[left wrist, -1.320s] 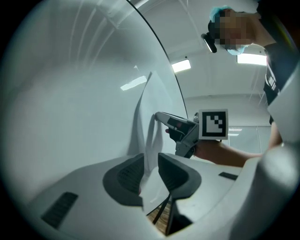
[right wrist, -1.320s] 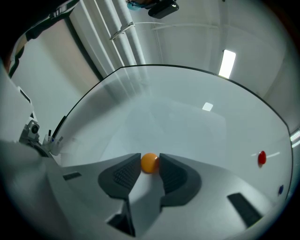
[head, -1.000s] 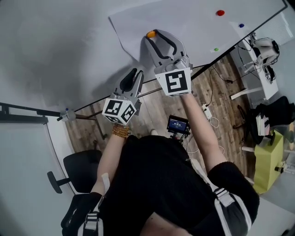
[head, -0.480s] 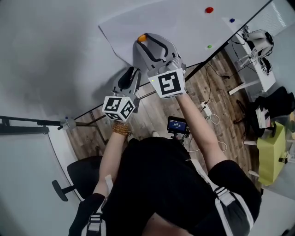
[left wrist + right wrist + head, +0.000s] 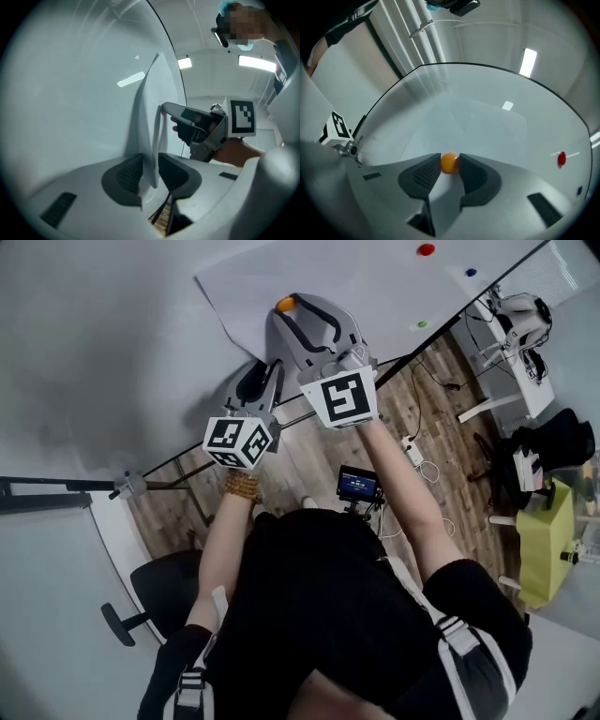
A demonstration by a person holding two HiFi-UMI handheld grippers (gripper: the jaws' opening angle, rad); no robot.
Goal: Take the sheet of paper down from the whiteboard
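Two hand-held grippers up at the whiteboard [image 5: 112, 352]. State of the left? (A)

Left hand-held gripper [image 5: 150, 171]: jaws nearly together, pinching a lower corner of the sheet of paper [image 5: 152, 117]. That corner curls off the board. (B)

Rest of the sheet? (A)

Lies against the board, running away from the pinched corner. (B)

Right? (A)

Right hand-held gripper [image 5: 449, 172]: jaws partly apart, pads closed on either side of the orange magnet [image 5: 449, 162]. The magnet sits on the sheet, near the pinched corner. (B)

Other magnets? (A)

Red magnet [image 5: 426, 249], blue magnet [image 5: 470, 272] and green magnet [image 5: 422, 323], well apart from both grippers. Cannot tell whether each pins the sheet. (B)
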